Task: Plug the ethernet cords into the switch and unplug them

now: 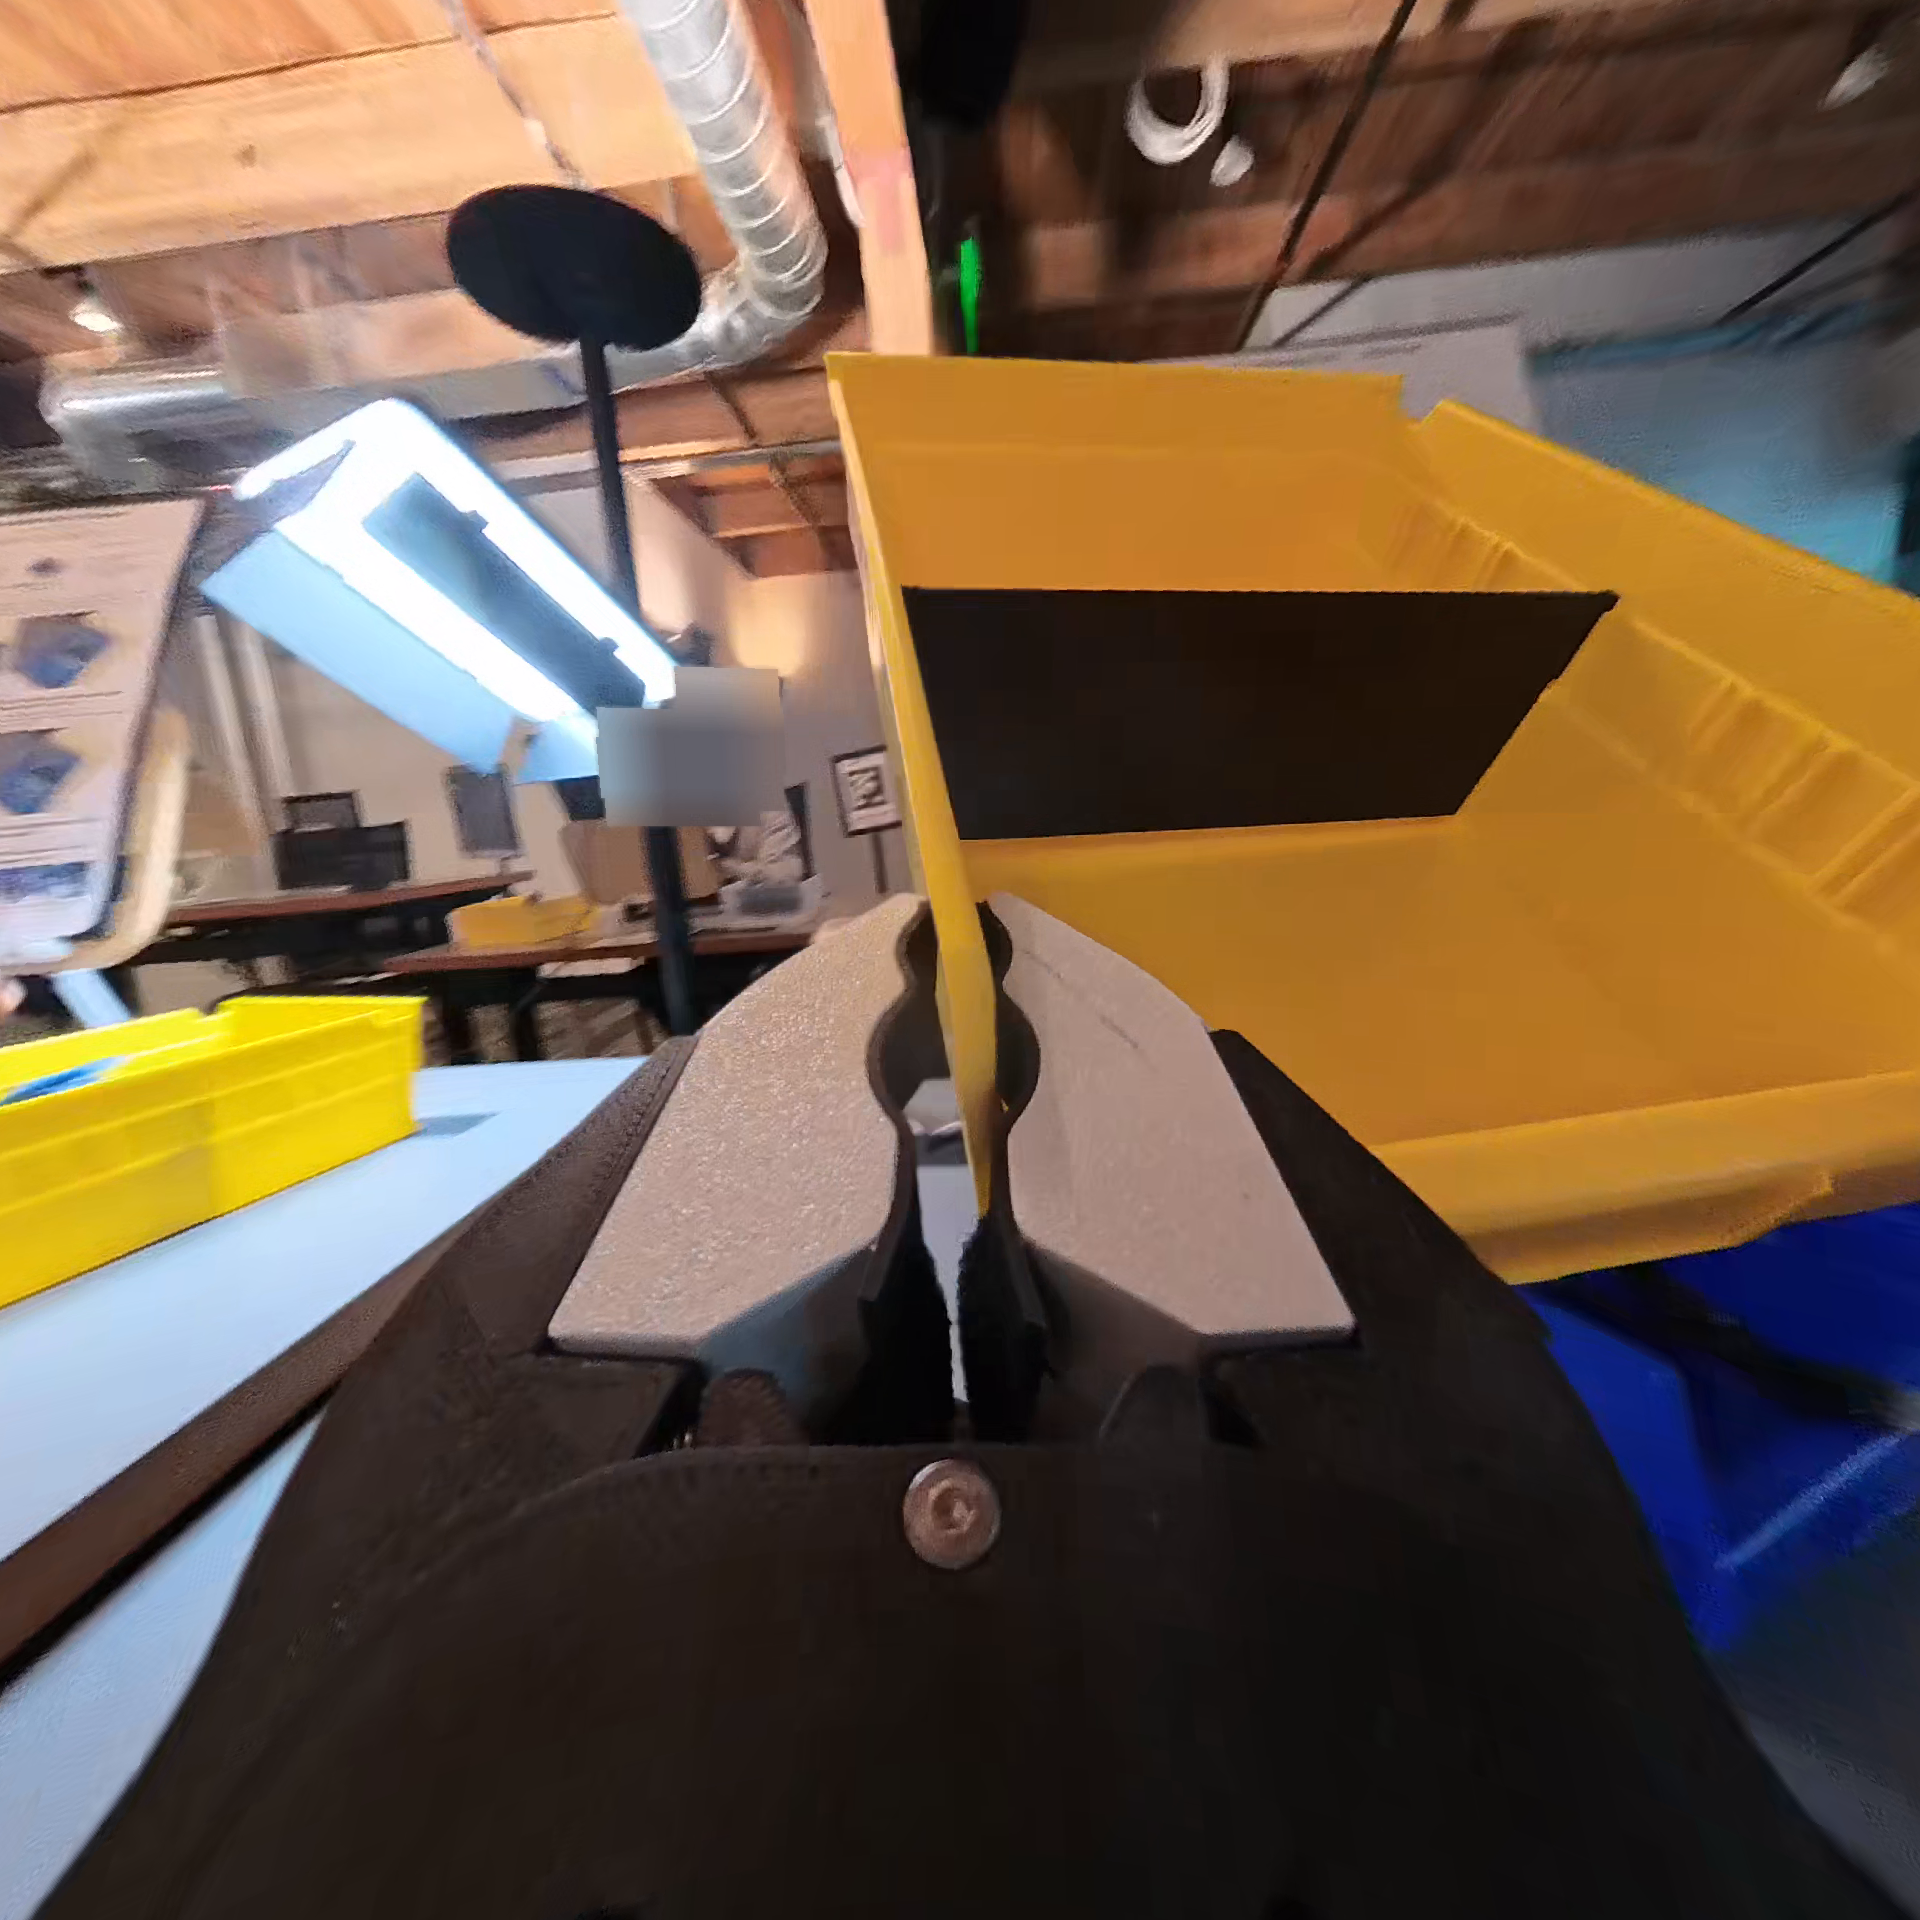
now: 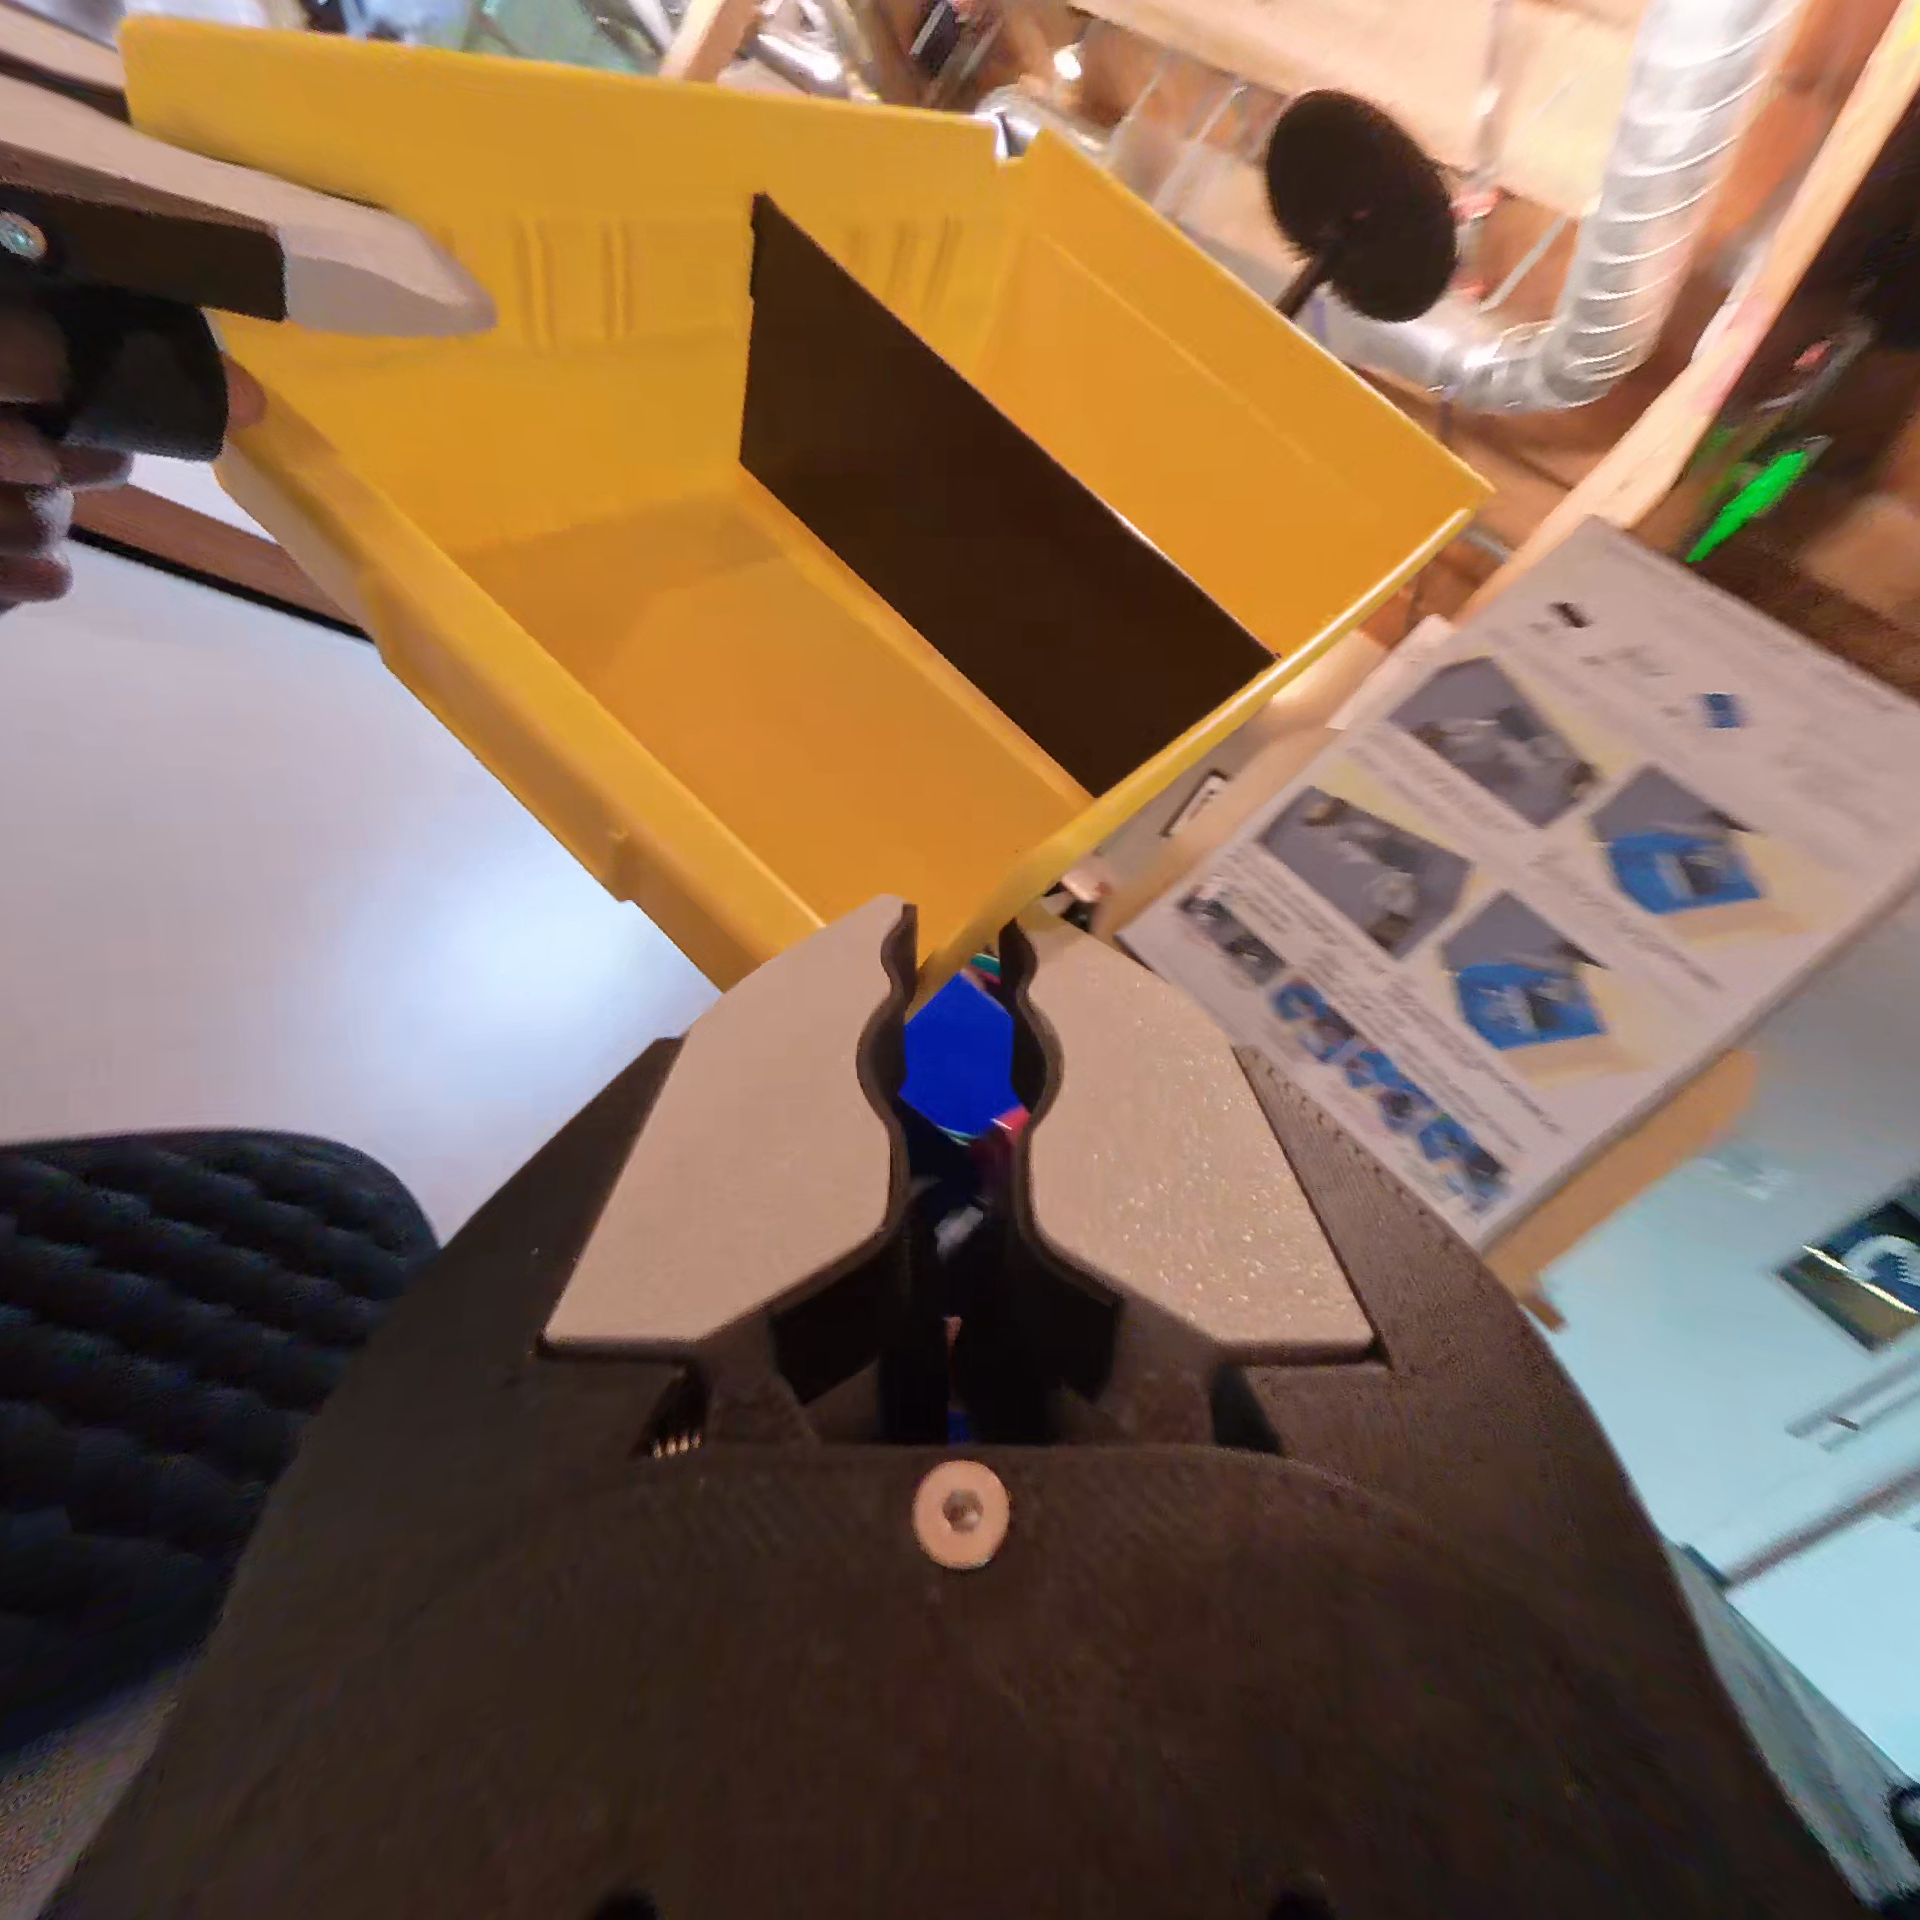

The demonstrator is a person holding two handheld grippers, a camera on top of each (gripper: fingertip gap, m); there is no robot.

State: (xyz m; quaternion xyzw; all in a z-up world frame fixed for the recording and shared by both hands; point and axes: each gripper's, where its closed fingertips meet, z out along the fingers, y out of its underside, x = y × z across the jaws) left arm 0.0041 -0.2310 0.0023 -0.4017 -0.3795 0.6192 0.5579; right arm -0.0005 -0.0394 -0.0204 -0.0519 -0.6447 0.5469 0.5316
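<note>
An orange-yellow plastic bin (image 1: 1299, 966) with a black divider (image 1: 1226, 717) is held tilted in the air by both grippers. My left gripper (image 1: 961, 935) is shut on one end wall of the bin. My right gripper (image 2: 961, 935) is shut on the opposite wall of the same bin (image 2: 831, 675), whose black divider (image 2: 977, 520) shows inside. The bin looks empty. The left gripper also shows in the right wrist view (image 2: 457, 296) at the far rim, with a hand behind it. No switch or ethernet cords are clearly visible.
A blue bin (image 1: 1766, 1475) lies below the held bin; it also shows through the jaw gap in the right wrist view (image 2: 956, 1060). A bright yellow bin (image 1: 208, 1122) sits on the light blue table (image 1: 156, 1351). A black mesh chair (image 2: 156, 1351) is at lower left. A printed poster board (image 2: 1558, 883) stands at right.
</note>
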